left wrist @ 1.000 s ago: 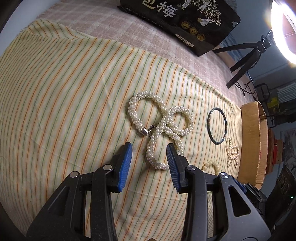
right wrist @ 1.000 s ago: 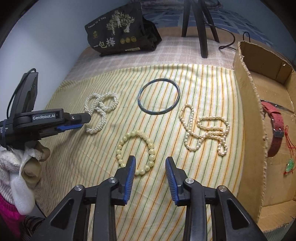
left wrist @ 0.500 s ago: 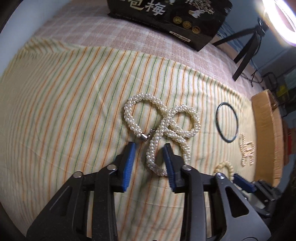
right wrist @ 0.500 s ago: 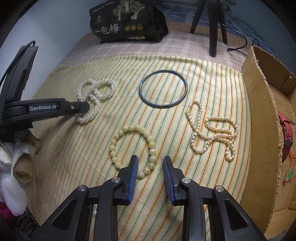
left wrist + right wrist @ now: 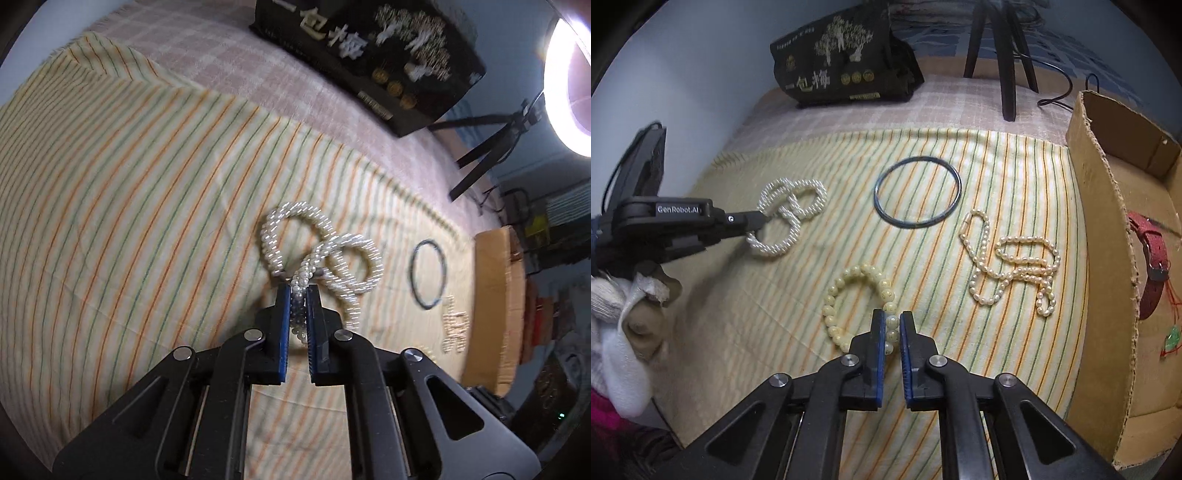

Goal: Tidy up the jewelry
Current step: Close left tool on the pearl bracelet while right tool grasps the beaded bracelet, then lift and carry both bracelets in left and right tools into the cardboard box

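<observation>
Broadly, a striped yellow cloth [image 5: 923,177] is covering the tabletop, with an open cardboard box [image 5: 1108,266] standing at its right edge and already holding a red strap [image 5: 1148,254]. A black pouch [image 5: 842,70] printed with trees and the characters 一包梅 is lying at the far side. On the cloth, a dark bangle [image 5: 918,194] and a loose pearl necklace [image 5: 1012,266] are waiting untouched.

Both claws are gripping: the left claw [image 5: 298,306] is pinching a strand of the woven pearl rope [image 5: 321,251], its jaws nearly together around the beads, while the right claw [image 5: 892,330] is clamping the near edge of the cream bead bracelet [image 5: 860,306] in the same way. The left tool's side is reading "GenRobot.AI".

Risks, as I judge them: the rope is crossing over itself in loops, so lifting by one strand could leave it swinging, snagging the cloth or slipping out; round bracelet beads could roll from between the flat pads during the carry to the box.
</observation>
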Tool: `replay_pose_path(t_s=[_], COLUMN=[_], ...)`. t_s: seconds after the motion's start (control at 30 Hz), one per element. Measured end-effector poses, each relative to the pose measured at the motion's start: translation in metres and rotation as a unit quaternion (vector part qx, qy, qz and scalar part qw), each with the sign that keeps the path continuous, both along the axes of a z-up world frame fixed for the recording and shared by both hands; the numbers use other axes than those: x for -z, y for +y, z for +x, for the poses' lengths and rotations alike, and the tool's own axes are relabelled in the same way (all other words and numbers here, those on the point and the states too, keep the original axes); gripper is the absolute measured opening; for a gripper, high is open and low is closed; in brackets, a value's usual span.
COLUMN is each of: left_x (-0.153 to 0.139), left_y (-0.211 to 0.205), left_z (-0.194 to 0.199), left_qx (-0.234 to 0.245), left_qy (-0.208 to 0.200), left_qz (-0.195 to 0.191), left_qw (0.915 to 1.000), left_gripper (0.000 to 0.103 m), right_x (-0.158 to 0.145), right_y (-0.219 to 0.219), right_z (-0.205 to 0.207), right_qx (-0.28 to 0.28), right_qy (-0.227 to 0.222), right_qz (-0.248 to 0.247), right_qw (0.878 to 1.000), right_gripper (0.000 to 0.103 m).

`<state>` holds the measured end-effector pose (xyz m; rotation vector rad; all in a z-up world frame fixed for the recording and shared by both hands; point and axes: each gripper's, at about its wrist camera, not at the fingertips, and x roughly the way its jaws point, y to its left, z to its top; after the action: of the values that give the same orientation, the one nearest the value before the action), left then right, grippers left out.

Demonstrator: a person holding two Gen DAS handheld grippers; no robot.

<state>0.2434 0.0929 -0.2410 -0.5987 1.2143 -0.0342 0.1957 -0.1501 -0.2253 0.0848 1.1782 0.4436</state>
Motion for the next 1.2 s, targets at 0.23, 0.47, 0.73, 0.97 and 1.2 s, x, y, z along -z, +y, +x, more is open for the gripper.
replay_pose_path(t_s=[0.23, 0.47, 0.73, 0.97, 1.2], left_x=[-0.041, -0.078, -0.117, -0.140, -0.156], left_y=[0.005, 0.007, 0.006, -0.005, -0.019], left_z=[-0.009, -0.017, -0.030, -0.040, -0.044], left_qx=[0.000, -0.002, 0.011, 0.026, 0.042], left_qy=[-0.044, -0.088, -0.131, -0.162, -0.182], left_qz=[-0.039, -0.070, -0.118, -0.119, -0.123], left_qw=[0.9983, 0.9936, 0.9843, 0.9791, 0.9747], left_gripper=[0.006, 0.005, 0.005, 0.005, 0.005], right_x=[-0.024, -0.057, -0.096, -0.118, -0.136], right_y=[0.000, 0.005, -0.017, -0.034, -0.058], right_z=[-0.002, -0.016, -0.028, -0.038, -0.044], right_qx=[0.004, -0.008, 0.006, 0.020, 0.037], right_qy=[-0.013, -0.052, -0.094, -0.123, -0.144], right_qz=[0.050, 0.050, 0.070, 0.072, 0.073], right_qw=[0.999, 0.997, 0.993, 0.990, 0.986], right_gripper=[0.005, 0.005, 0.005, 0.005, 0.005])
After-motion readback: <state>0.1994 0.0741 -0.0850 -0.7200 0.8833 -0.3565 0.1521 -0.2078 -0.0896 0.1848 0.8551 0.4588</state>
